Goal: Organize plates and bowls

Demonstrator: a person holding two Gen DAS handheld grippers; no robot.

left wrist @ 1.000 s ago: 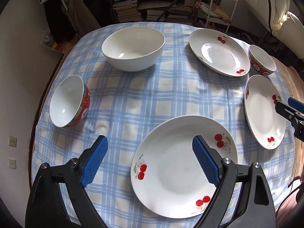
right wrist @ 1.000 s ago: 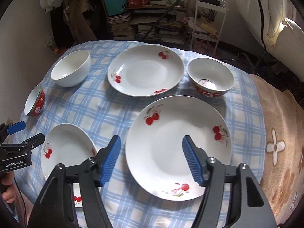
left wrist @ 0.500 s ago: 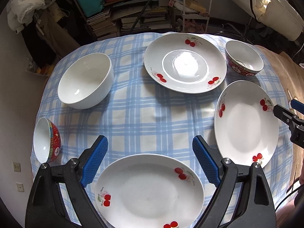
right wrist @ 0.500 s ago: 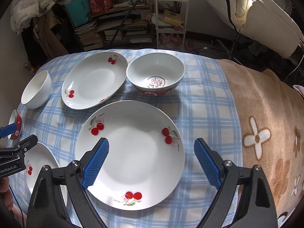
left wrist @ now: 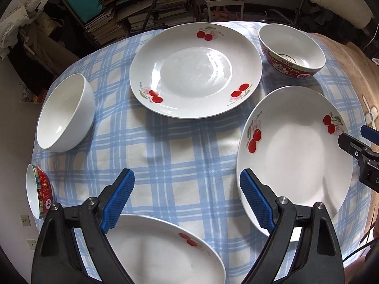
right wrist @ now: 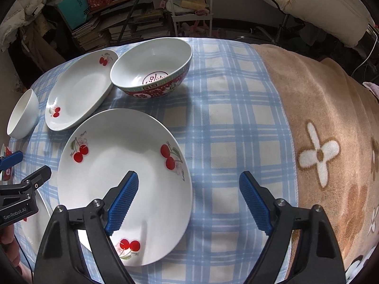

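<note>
While both tongs hang over the blue checked cloth [left wrist: 180,146] on the worktop, nothing's been grabbed. Far left, a small red bowl [left wrist: 39,194] sits tipped at the cloth's edge, with a plain white bowl [left wrist: 65,113] just behind it, also leaning. The left tongs [left wrist: 187,201] are spread wide over bare cloth, empty, with one cherry plate [left wrist: 165,255] right under them at the near edge. Another cherry plate [left wrist: 196,69] lies further back in the middle. Next comes a third cherry plate [right wrist: 123,184], and the right tongs [right wrist: 188,201] hover with one blue pad [right wrist: 123,198] over its rim and the other over cloth; their jaws just narrowed a bit but are wide apart, gripping nothing. Behind that plate stands a bigger red patterned bowl [right wrist: 151,67], upright. A tan flowered blanket [right wrist: 331,142] covers the right side.
</note>
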